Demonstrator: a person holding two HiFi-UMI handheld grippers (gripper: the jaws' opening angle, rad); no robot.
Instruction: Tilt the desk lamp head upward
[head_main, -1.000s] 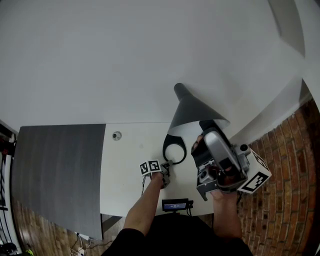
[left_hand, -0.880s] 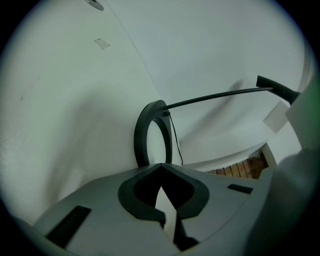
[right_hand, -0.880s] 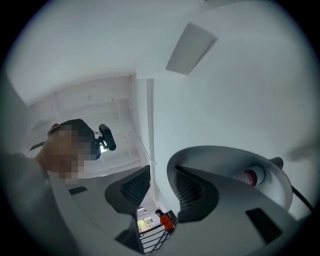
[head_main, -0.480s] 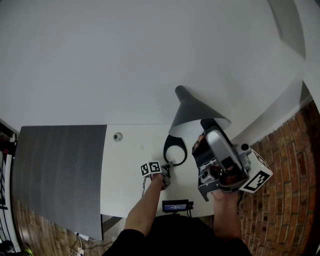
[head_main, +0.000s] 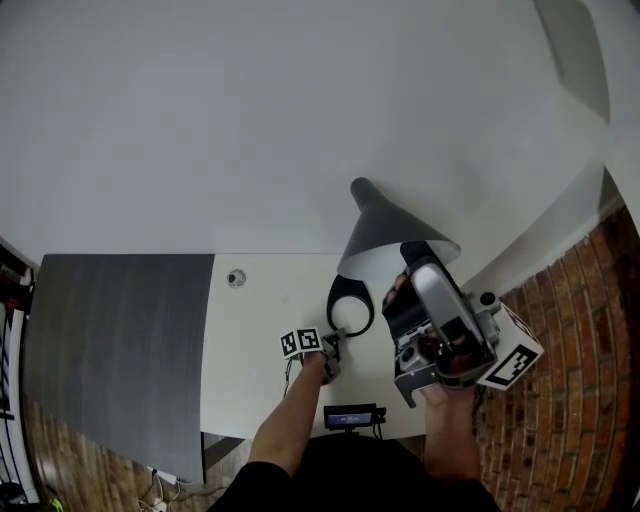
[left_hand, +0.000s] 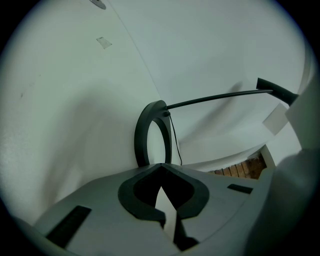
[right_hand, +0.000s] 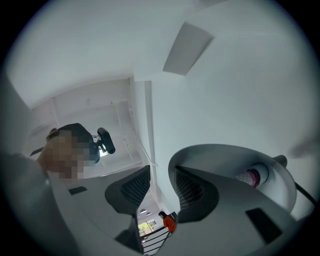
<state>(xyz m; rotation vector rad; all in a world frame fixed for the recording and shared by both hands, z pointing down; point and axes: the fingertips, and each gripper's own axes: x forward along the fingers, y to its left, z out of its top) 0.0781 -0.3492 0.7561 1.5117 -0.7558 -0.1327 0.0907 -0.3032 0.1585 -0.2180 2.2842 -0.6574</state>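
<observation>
Seeing barely any shift from a second ago, with the lamp head (head_main: 392, 228) still just beside the slightly open, empty right gripper (right_hand: 161, 174) and the left gripper (left_hand: 160, 169) closed on nothing, so guessing the tilt's barely started.

We see a white rectangular desk top (head_main: 262, 345) with a black ring-shaped lamp base (head_main: 351, 301) standing on it. Left of that base, near the back edge, lies a small round silver disc (head_main: 236, 278). Farther left, a dark grey slab (head_main: 110, 340) adjoins the white top. In front of the base, a small black box with a blue display (head_main: 352, 413) sits at the front edge.
</observation>
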